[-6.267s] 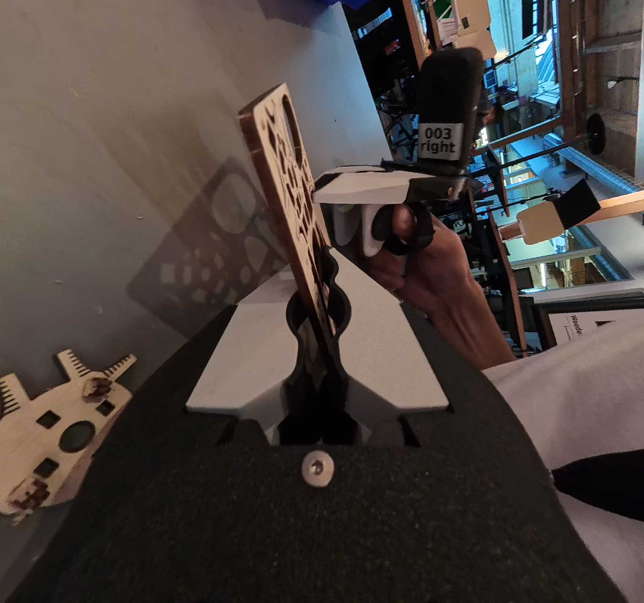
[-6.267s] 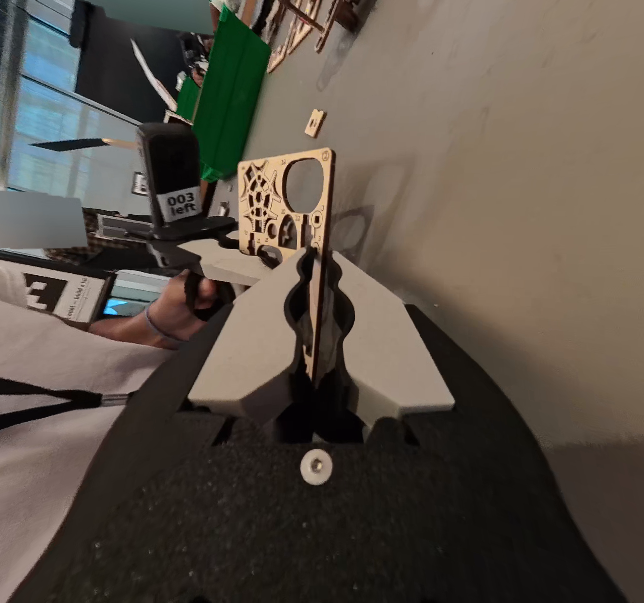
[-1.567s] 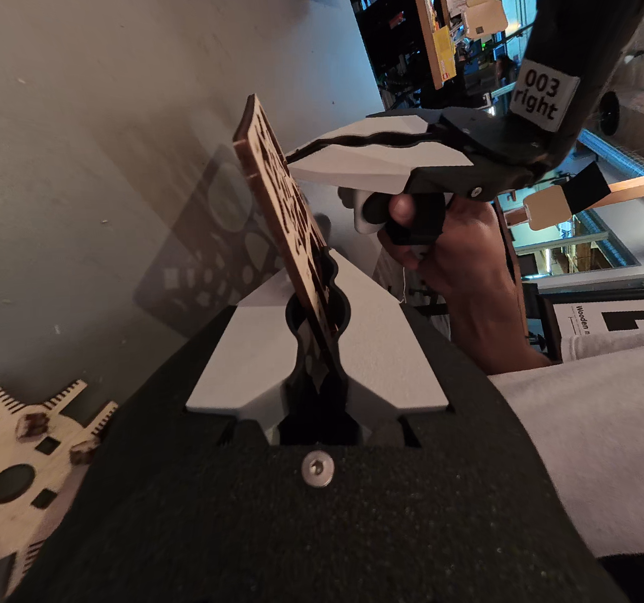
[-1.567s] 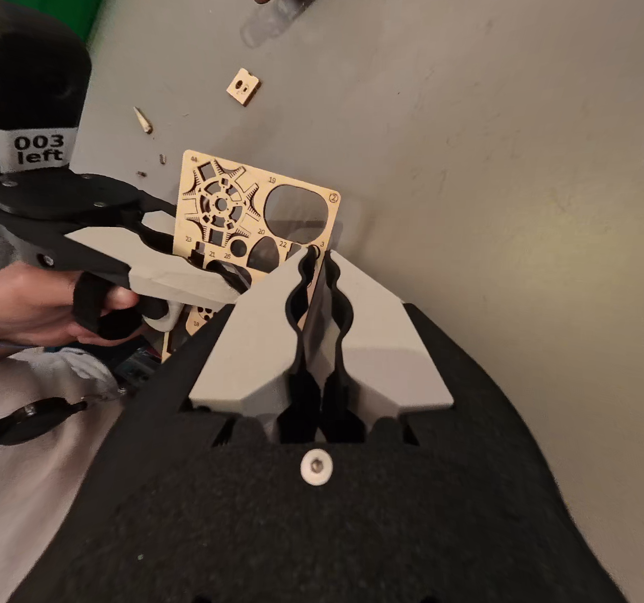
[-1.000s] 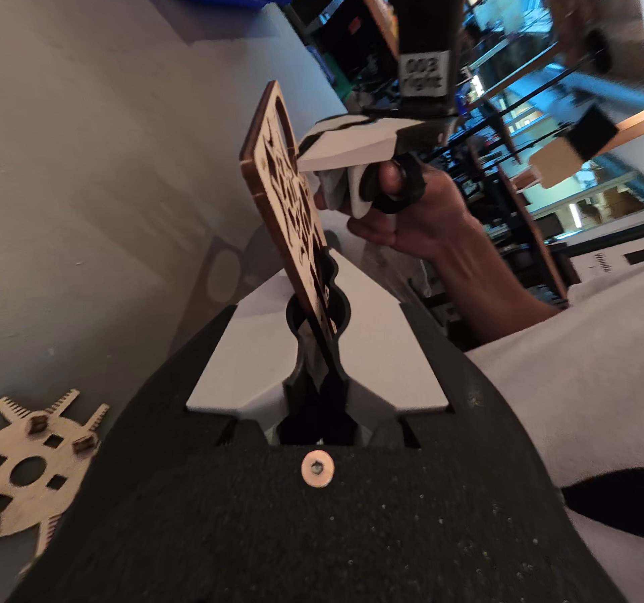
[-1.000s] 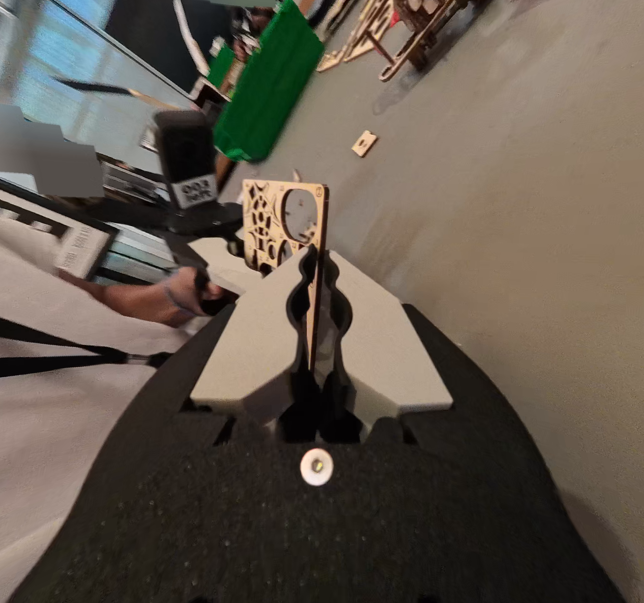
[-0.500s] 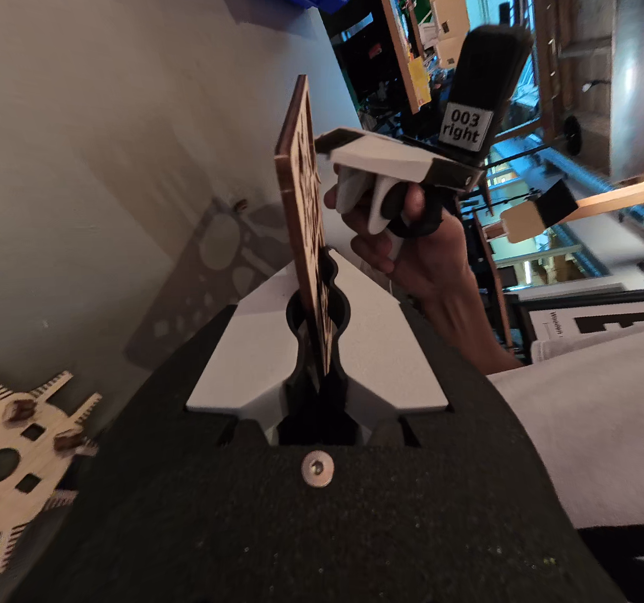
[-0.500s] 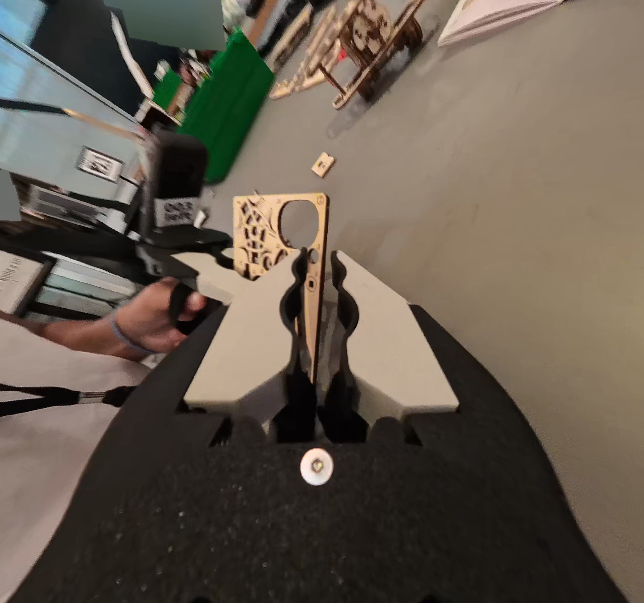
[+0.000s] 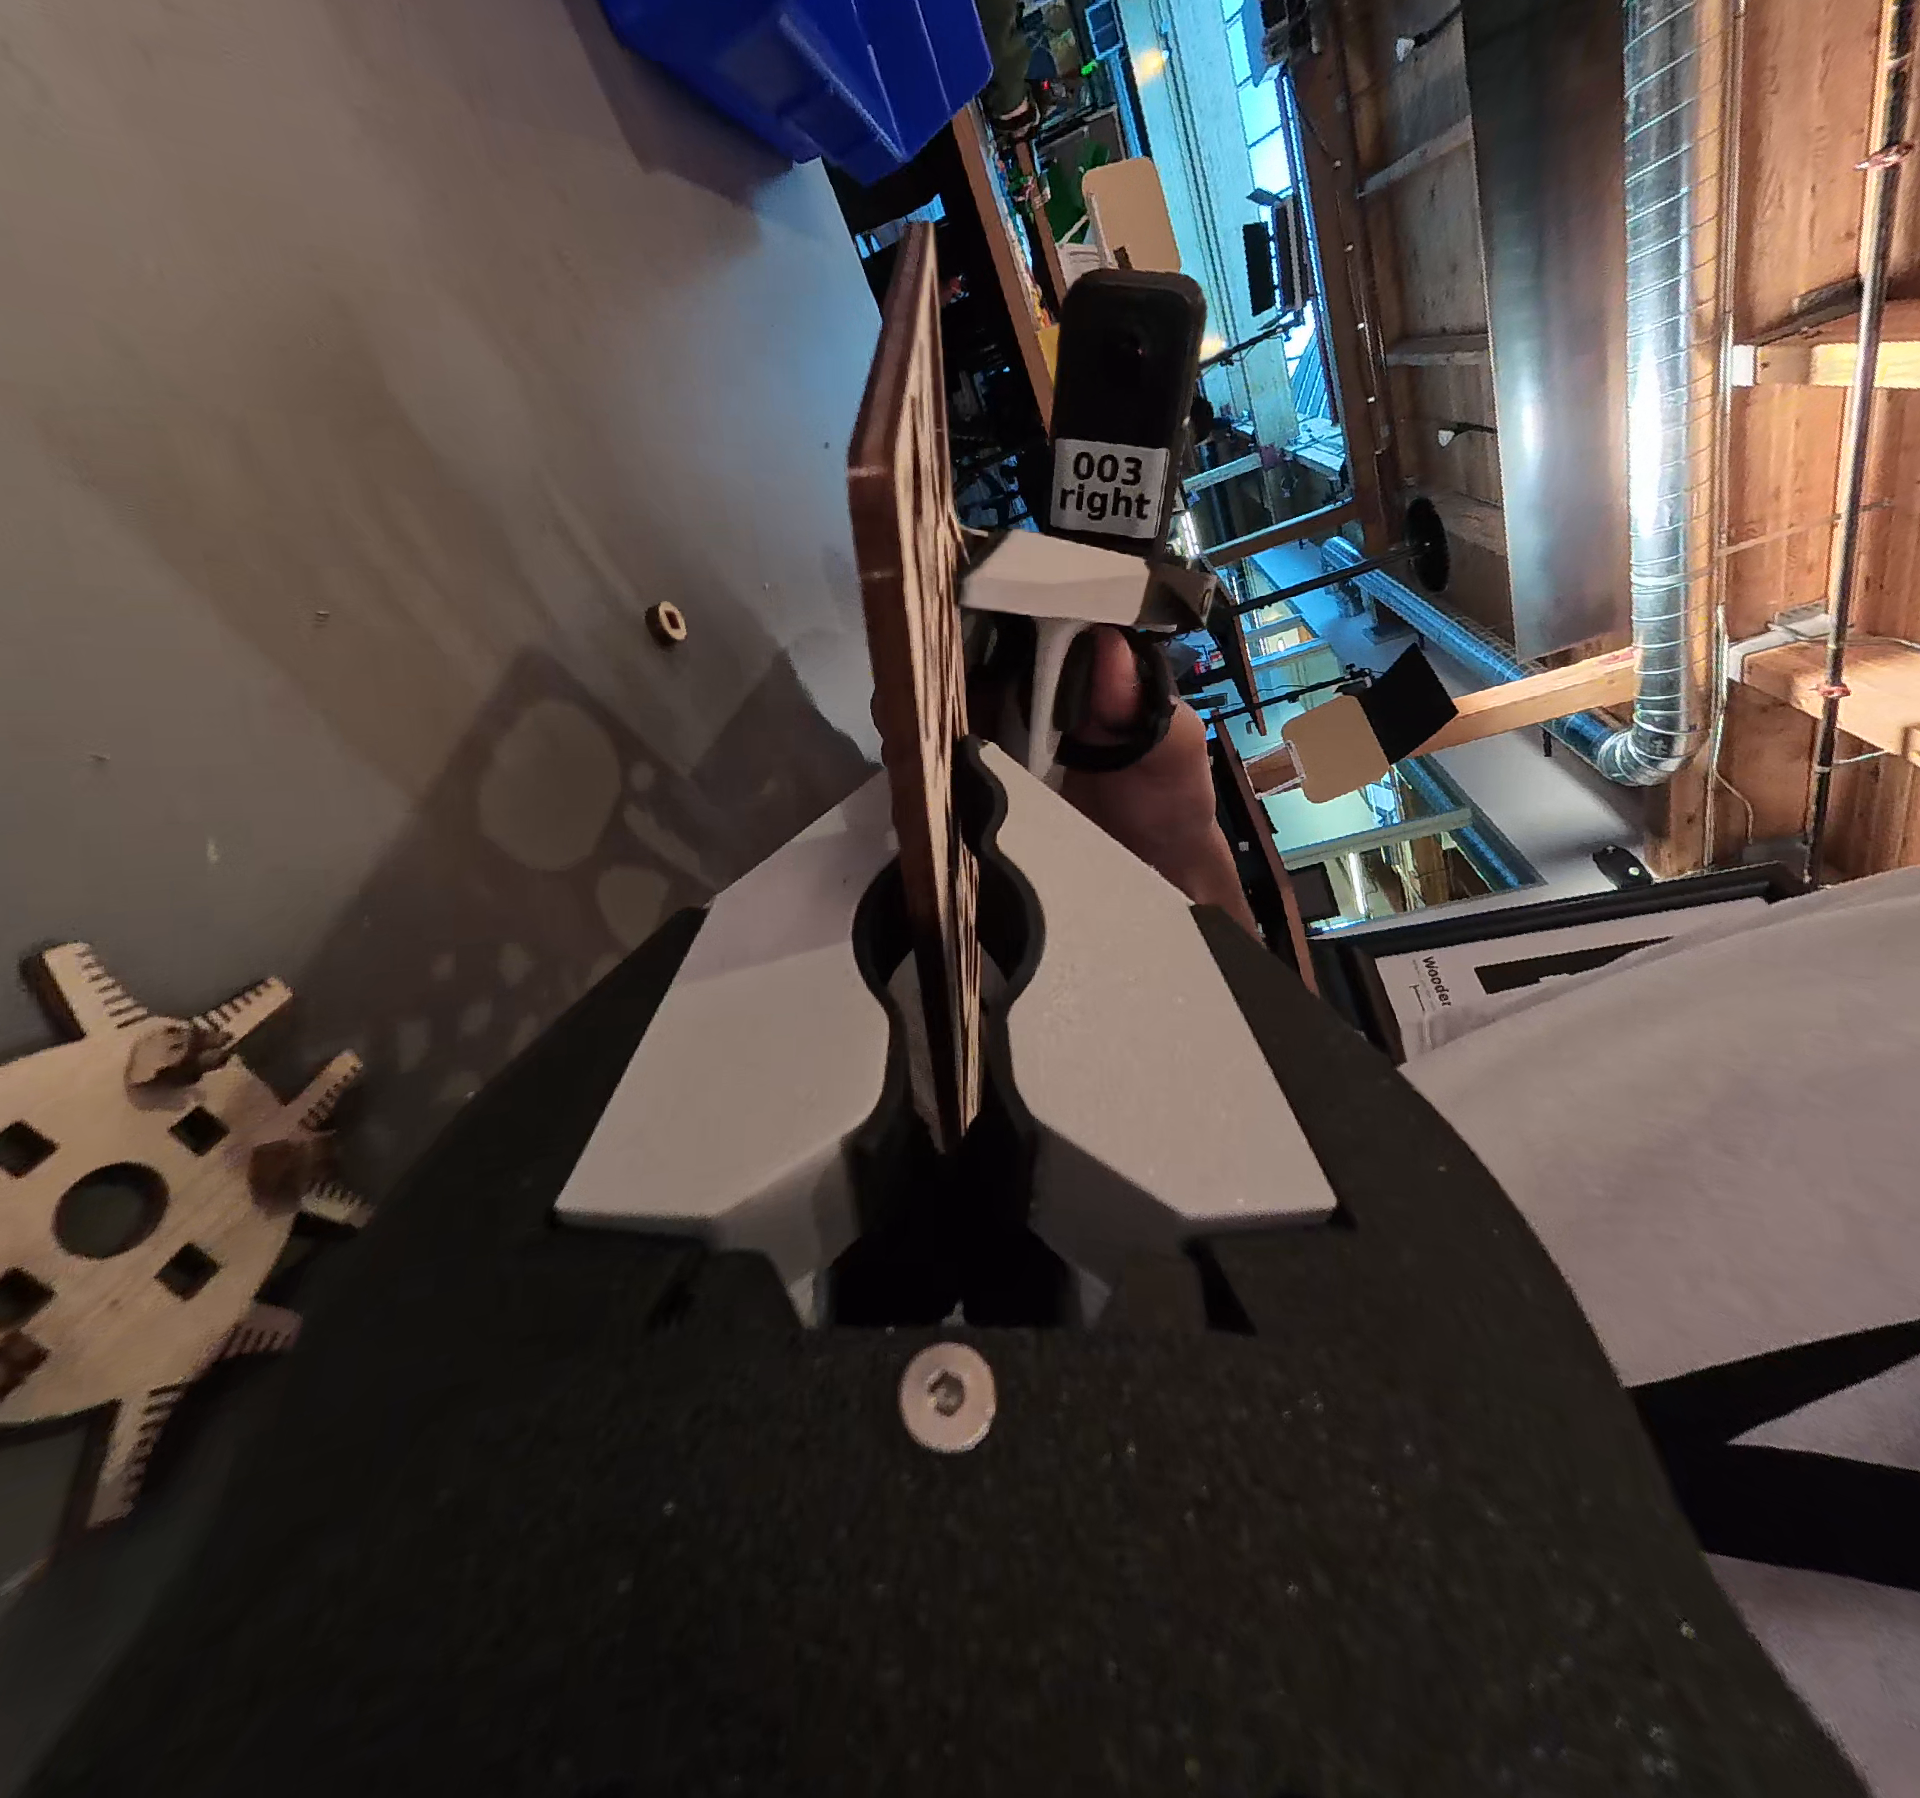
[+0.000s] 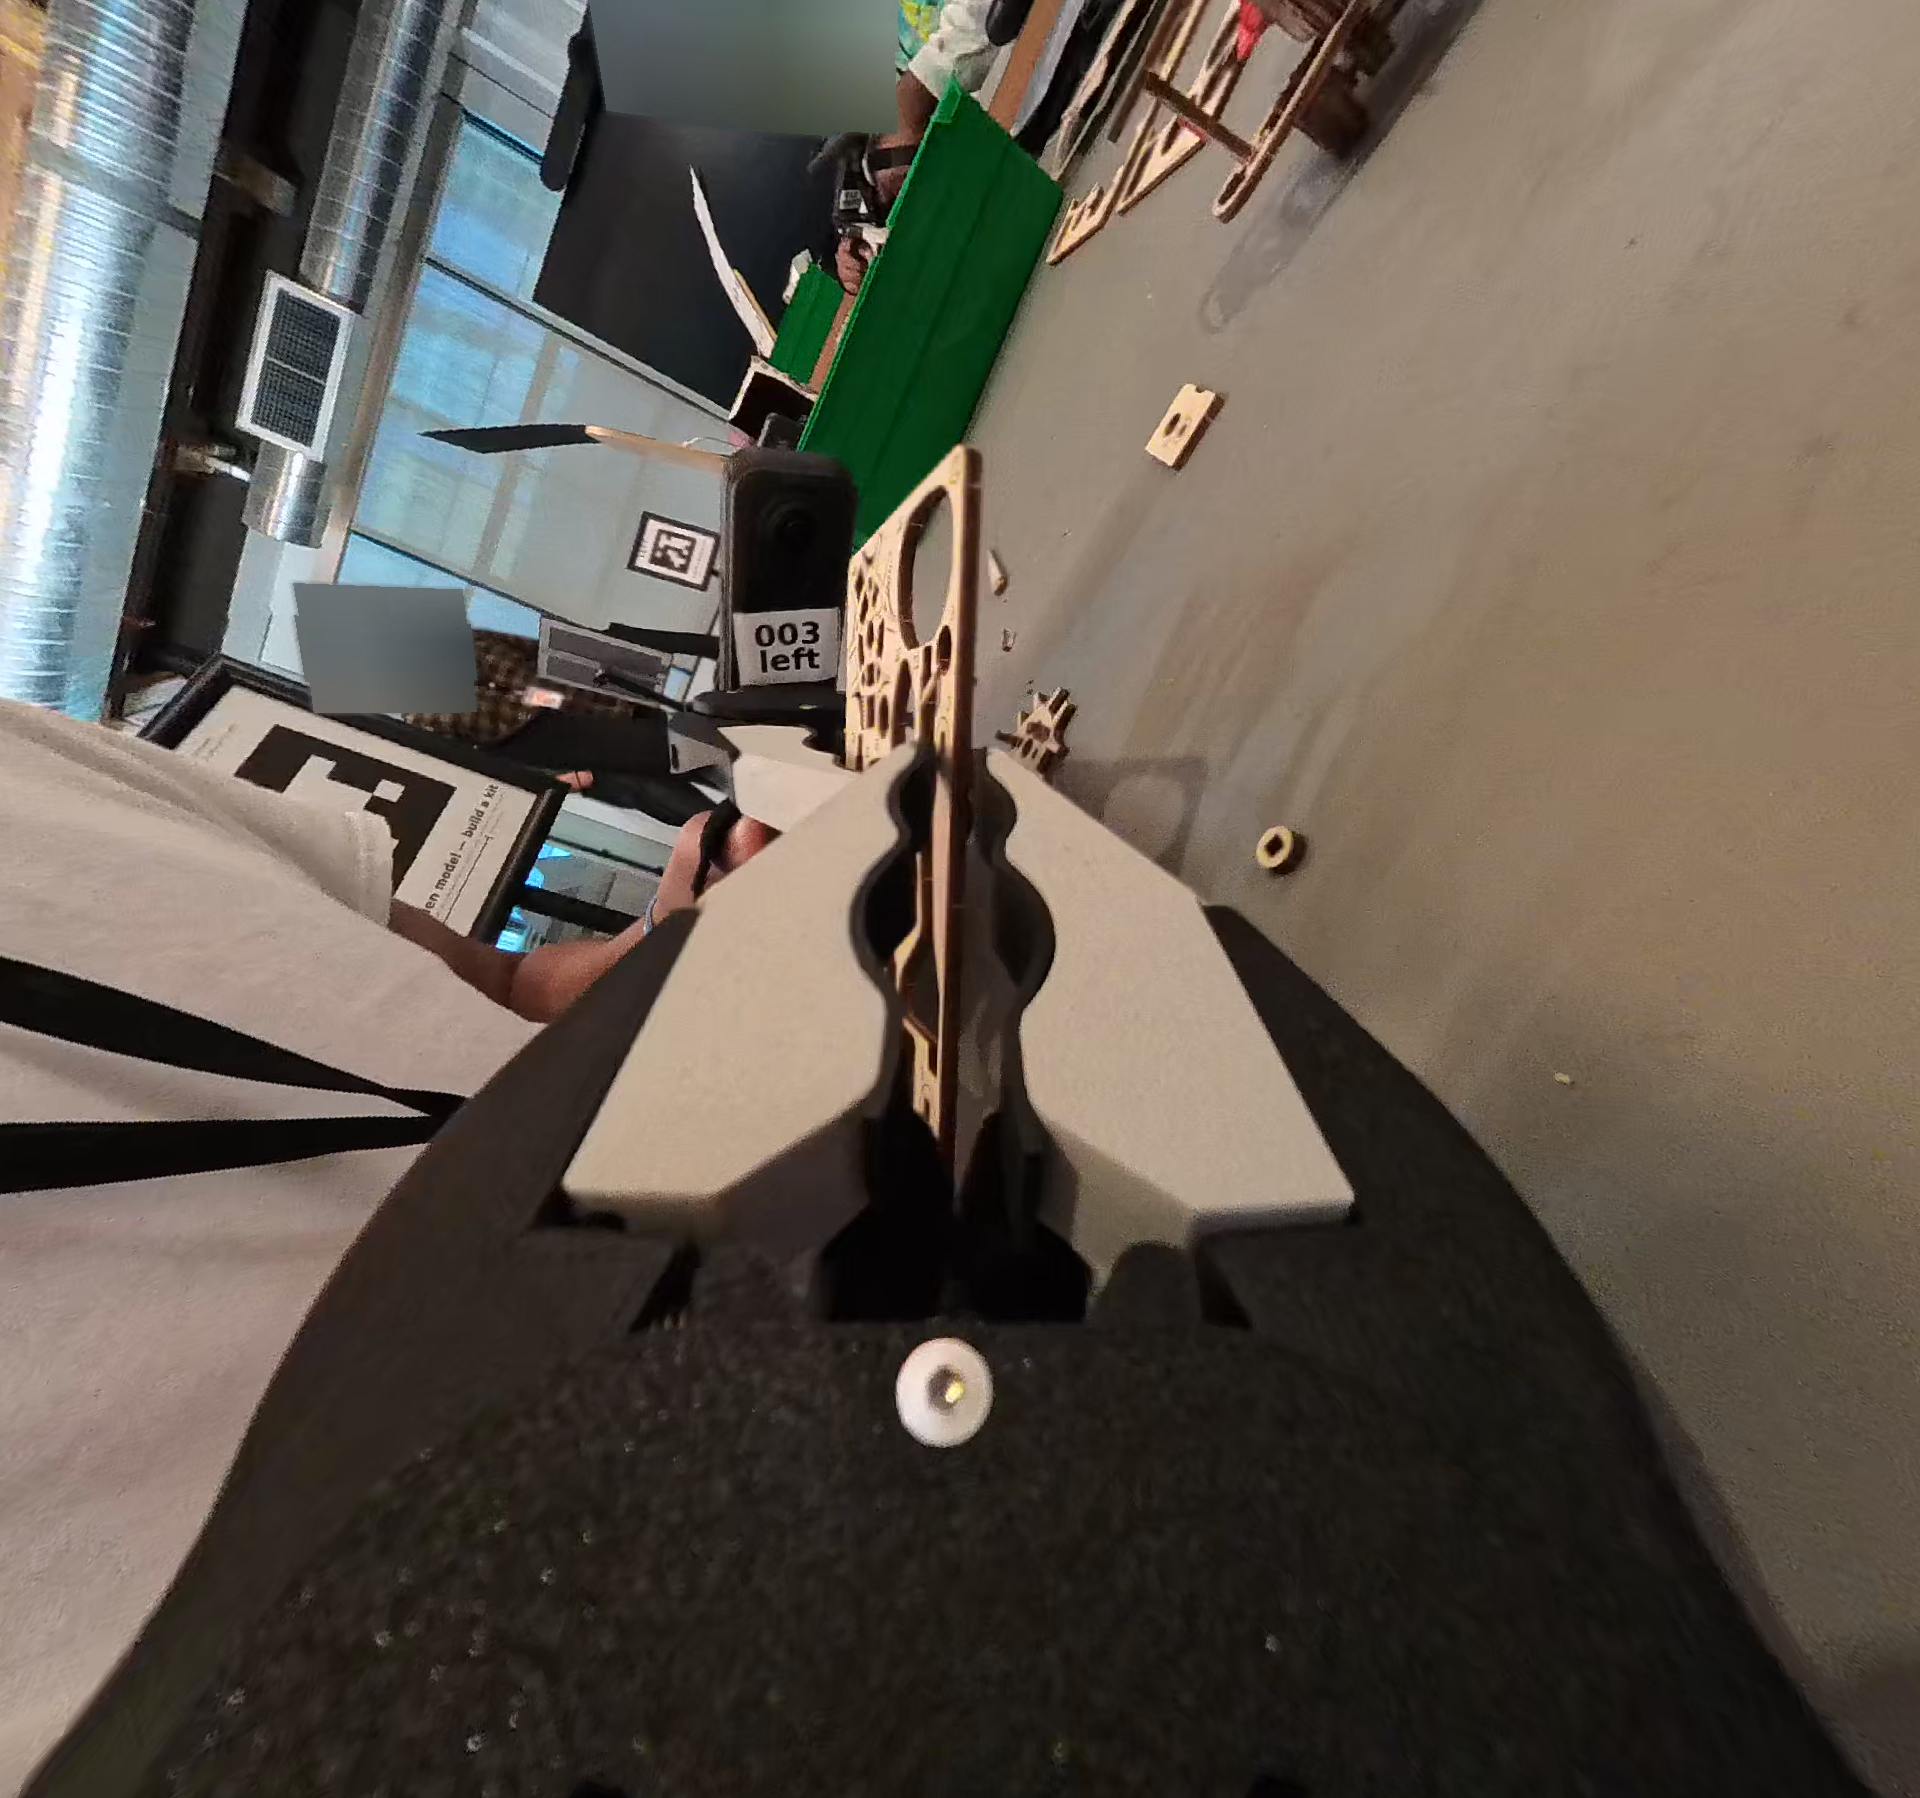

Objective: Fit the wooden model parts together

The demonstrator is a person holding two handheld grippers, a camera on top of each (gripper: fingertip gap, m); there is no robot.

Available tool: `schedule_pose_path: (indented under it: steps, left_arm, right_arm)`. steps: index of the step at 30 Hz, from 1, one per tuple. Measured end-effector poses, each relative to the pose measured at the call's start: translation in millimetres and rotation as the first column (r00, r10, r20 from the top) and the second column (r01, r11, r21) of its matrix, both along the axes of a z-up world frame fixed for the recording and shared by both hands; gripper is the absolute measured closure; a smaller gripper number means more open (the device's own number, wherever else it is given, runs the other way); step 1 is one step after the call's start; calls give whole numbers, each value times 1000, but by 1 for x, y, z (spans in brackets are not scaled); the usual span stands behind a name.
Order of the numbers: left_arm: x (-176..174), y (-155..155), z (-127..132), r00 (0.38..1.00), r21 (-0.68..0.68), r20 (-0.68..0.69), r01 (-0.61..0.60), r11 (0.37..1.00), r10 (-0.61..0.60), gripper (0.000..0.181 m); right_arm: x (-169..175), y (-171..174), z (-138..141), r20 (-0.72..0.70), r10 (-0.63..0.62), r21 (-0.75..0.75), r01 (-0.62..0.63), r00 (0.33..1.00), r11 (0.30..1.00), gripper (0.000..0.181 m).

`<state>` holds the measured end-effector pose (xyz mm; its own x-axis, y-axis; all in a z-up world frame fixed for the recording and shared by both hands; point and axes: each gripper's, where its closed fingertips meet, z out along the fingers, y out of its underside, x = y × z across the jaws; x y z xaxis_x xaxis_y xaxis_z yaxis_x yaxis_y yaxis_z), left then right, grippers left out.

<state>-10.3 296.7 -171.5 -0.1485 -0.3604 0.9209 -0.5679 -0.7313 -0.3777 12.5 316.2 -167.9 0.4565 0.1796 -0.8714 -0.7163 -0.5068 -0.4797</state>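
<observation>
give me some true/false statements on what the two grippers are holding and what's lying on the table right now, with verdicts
1. Both grippers grip the same wooden parts sheet. True: the left gripper and the right gripper are each shut on an edge of it.
2. The sheet lies flat on the table. False: it is held up off it, edge-on to both cameras.
3. A toothed wooden gear piece lies on the table. True.
4. A small wooden ring lies on the table. True.
5. The bin at the far table edge is red. False: it is blue.
</observation>
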Motion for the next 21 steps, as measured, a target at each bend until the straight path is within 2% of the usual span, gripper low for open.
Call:
schedule_pose_path:
  steps: [6, 8, 9, 11, 15, 17, 19, 21]
  left_arm:
    - [-3, -1, 4, 999, 17, 43, 0, 1000, -1, 180]
    - [-3, -1, 5, 998, 92, 65, -16, 996, 10, 181]
    - [-4, -1, 3, 998, 157, 68, -28, 987, 18, 181]
    - [-4, 0, -4, 998, 277, 59, -46, 960, 31, 181]
    - [-4, 0, -13, 997, 367, 26, -72, 927, 67, 180]
    - [-4, 1, -15, 997, 376, 15, -78, 923, 78, 181]
    - [-3, 1, -18, 997, 386, 2, -76, 919, 82, 181]
    - [-2, 3, -16, 996, 361, 10, -83, 929, 85, 181]
  right_arm:
    - [-3, 0, 7, -184, -4, 14, 7, 983, 1000, 180]
    - [-2, 1, 5, -244, -26, -5, 26, 969, 1000, 180]
    - [-2, 3, 2, -230, -42, -19, 39, 972, 999, 180]
    - [-3, 3, -6, -154, -57, -58, 49, 986, 997, 179]
    - [-3, 4, -18, 81, -67, -143, 78, 994, 987, 179]
    - [-1, 5, -20, 152, -85, -172, 111, 985, 979, 179]
    - [0, 6, -25, 301, -88, -194, 151, 950, 969, 178]
    - [0, 6, -19, 297, -99, -163, 152, 950, 975, 177]
